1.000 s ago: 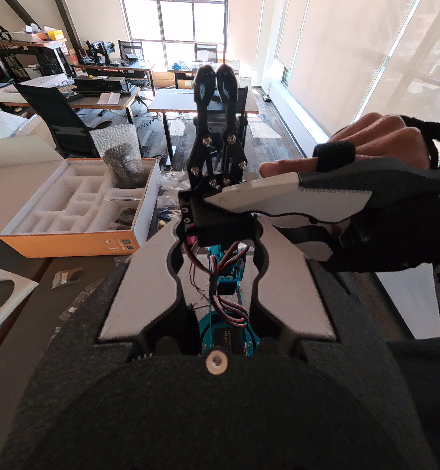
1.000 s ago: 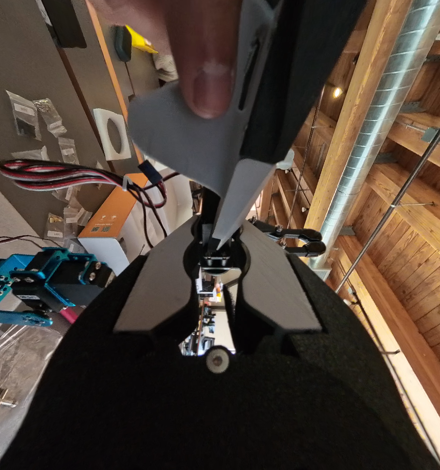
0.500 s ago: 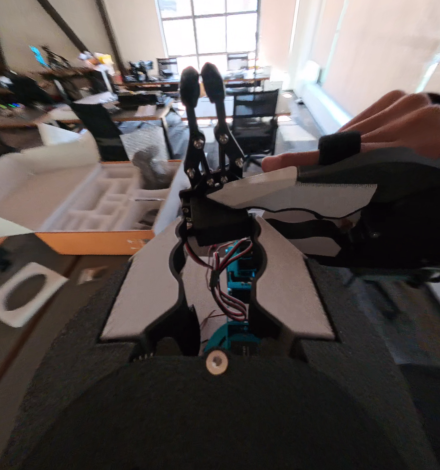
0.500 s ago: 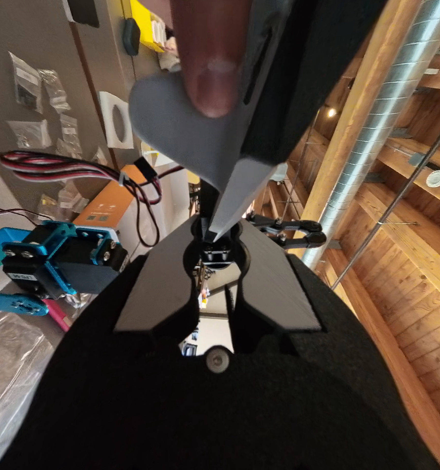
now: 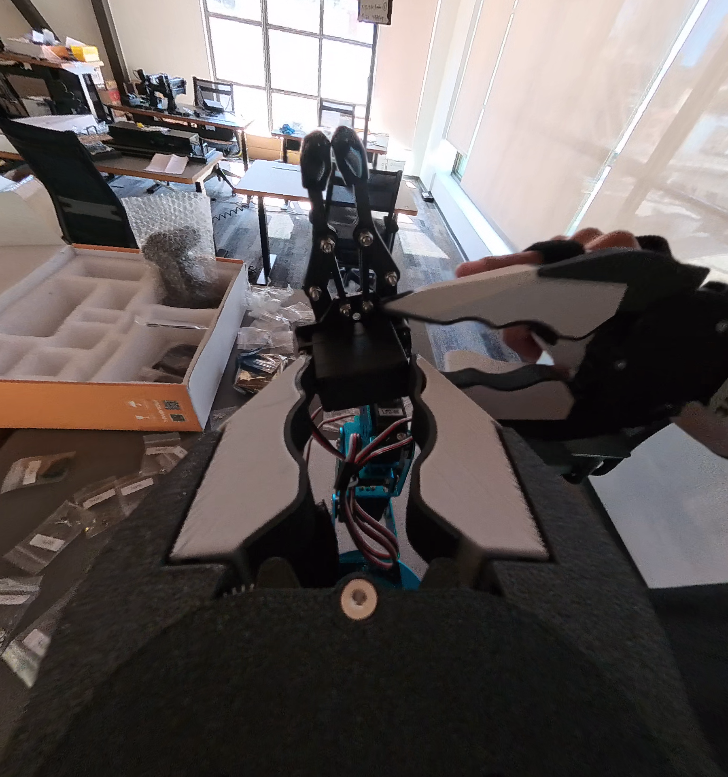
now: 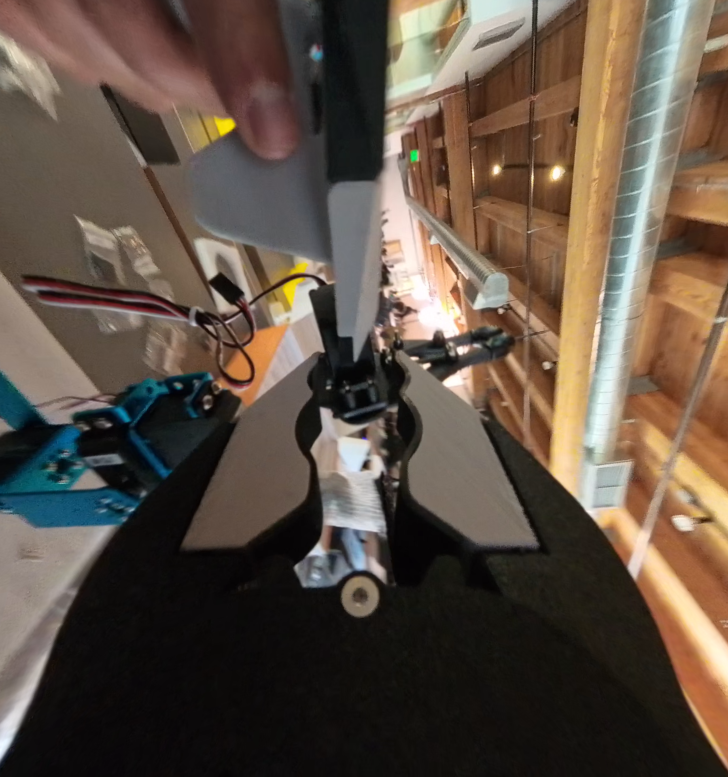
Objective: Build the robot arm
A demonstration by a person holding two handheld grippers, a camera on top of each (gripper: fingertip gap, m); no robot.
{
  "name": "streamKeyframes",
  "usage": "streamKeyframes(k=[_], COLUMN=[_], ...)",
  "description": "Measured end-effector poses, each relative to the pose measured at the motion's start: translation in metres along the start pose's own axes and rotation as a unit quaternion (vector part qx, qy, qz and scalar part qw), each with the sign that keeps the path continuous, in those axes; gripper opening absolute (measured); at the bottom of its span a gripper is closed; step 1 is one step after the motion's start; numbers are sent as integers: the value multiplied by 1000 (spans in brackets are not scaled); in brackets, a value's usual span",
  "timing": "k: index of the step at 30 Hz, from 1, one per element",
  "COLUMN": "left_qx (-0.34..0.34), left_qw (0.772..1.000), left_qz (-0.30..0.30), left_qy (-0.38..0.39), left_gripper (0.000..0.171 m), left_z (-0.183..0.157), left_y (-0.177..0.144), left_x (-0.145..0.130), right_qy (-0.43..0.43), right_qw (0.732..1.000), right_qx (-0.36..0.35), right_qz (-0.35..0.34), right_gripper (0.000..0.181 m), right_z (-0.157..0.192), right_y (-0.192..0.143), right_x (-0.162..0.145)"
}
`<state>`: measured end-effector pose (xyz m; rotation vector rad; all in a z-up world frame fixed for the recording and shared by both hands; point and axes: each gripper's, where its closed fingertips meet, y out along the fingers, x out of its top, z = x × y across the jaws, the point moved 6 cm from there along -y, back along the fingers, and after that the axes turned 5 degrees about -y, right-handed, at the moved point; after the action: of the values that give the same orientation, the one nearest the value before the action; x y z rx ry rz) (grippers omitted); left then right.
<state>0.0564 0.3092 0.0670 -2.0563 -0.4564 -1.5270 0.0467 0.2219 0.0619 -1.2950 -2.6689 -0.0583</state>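
Since one second ago, your right gripper (image 5: 389, 305) has slid from the black servo block (image 5: 360, 370) up to the base of the small black claw (image 5: 345, 235). Your left gripper (image 5: 360, 374) is closed around that block from both sides and holds the claw upright, above the blue bracket assembly (image 5: 368, 471). Your right gripper comes in from the right, lying flat, your hand (image 5: 564, 252) on top; in the right wrist view its fingers (image 6: 412, 403) are closed on the claw's base. To the left, an orange-and-white foam box (image 5: 101, 349) lies on the table (image 5: 101, 458) among small plastic bags (image 5: 46, 542).
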Motion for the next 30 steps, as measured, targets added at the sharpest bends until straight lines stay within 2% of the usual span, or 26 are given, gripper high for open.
streamKeyframes(k=[2,4,5,7,9,11,13,16,19,24,30], left_qx=[2,4,2,-4,-10,-15,-8,-16,-15,-25,-16], left_qw=[1000,1000,1000,1000,1000,1000,1000,999,999,999,998], left_qz=[-1,-1,0,2,5,11,16,27,35,28,32], left_qy=[-4,-5,-5,-3,3,10,23,19,24,19,42], left_gripper=[44,43,43,44,44,44,44,44,44,43,44], left_z=[3,5,5,4,2,-2,-3,-4,-5,-11,-18], left_y=[4,7,9,12,16,19,19,19,21,21,24], left_x=[-1,-1,0,1,4,7,9,8,3,1,-1], right_qy=[102,256,352,512,591,618,620,605,566,583,585], right_qw=[994,965,933,850,787,756,759,774,808,796,797], right_qx=[16,32,42,106,149,186,180,177,164,158,149], right_qz=[-28,-55,-63,-71,-99,-112,-79,-59,-21,-31,-38], right_gripper=[31,35,35,44,40,34,20,20,19,12,11], right_z=[-5,-16,-24,-29,-36,-39,-38,-34,-25,-25,-22], right_y=[-17,-31,-33,-23,-12,-2,5,3,-1,-9,-17], right_x=[-9,-26,-36,-53,-54,-48,-51,-51,-53,-52,-54])
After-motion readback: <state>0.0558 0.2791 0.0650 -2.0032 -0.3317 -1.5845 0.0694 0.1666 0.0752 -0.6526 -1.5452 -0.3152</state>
